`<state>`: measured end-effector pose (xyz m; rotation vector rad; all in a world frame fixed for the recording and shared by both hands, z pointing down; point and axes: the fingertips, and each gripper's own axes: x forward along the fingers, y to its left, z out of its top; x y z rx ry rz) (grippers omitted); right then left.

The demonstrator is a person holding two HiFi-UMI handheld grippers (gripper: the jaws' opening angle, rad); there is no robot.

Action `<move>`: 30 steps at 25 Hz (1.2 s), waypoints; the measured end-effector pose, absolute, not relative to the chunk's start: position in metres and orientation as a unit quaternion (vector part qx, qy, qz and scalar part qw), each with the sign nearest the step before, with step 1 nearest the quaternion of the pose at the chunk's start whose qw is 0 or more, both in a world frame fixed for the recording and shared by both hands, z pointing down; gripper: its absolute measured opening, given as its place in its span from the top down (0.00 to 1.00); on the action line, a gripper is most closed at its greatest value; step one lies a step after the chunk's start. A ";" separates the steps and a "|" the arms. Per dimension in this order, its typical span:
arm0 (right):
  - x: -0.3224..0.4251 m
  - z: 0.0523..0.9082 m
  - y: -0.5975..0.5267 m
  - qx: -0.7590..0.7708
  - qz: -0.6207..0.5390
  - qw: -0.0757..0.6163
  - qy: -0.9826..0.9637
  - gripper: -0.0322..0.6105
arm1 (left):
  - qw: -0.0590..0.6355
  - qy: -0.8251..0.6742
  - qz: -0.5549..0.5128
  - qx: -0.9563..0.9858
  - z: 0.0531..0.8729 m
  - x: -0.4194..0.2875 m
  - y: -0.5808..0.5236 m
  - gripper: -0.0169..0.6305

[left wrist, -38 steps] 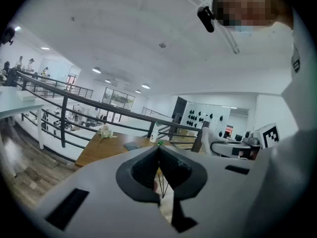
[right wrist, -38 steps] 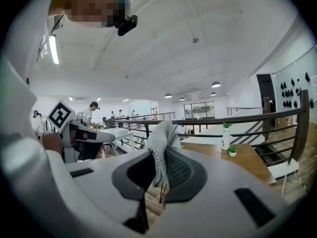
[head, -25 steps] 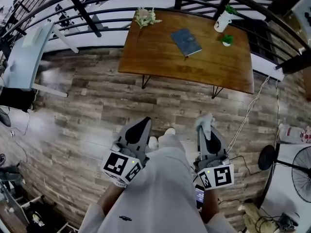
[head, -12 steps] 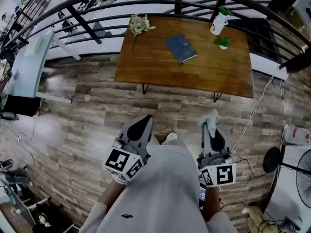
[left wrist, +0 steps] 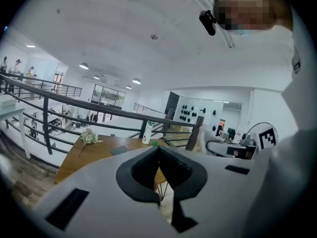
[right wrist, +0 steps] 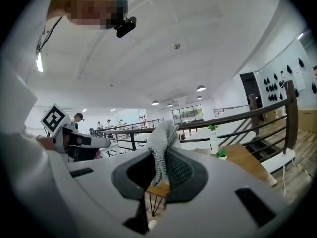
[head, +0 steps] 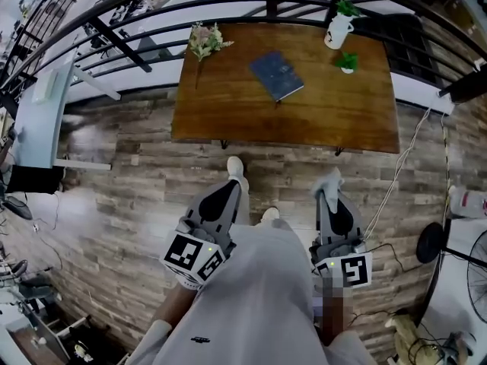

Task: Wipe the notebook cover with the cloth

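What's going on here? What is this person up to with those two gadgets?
A person holds a two-jaw gripper in each hand and stands on the plank floor, short of a wooden table. The right gripper has its jaws shut on a grey cloth. The left gripper has its jaws together with nothing between them. A dark blue notebook lies closed on the table, well out of reach, so the wiping has not begun.

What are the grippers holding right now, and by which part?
The right gripper pinches the grey cloth by a bunched part, some sticking out past the tips. The left gripper is shut, empty.
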<state>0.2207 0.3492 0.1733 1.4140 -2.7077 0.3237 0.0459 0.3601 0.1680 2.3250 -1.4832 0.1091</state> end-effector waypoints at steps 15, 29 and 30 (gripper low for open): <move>0.127 0.188 0.219 0.462 0.131 0.097 -0.872 0.90 | 0.237 -0.464 0.032 0.853 0.194 -0.008 0.204 0.95; 0.038 0.161 0.120 0.496 0.105 0.091 -0.857 0.89 | 0.225 -0.434 0.005 0.872 0.175 -0.102 0.090 0.95; 0.036 0.161 0.117 0.498 0.106 0.088 -0.856 0.89 | 0.227 -0.429 0.004 0.874 0.175 -0.101 0.086 0.95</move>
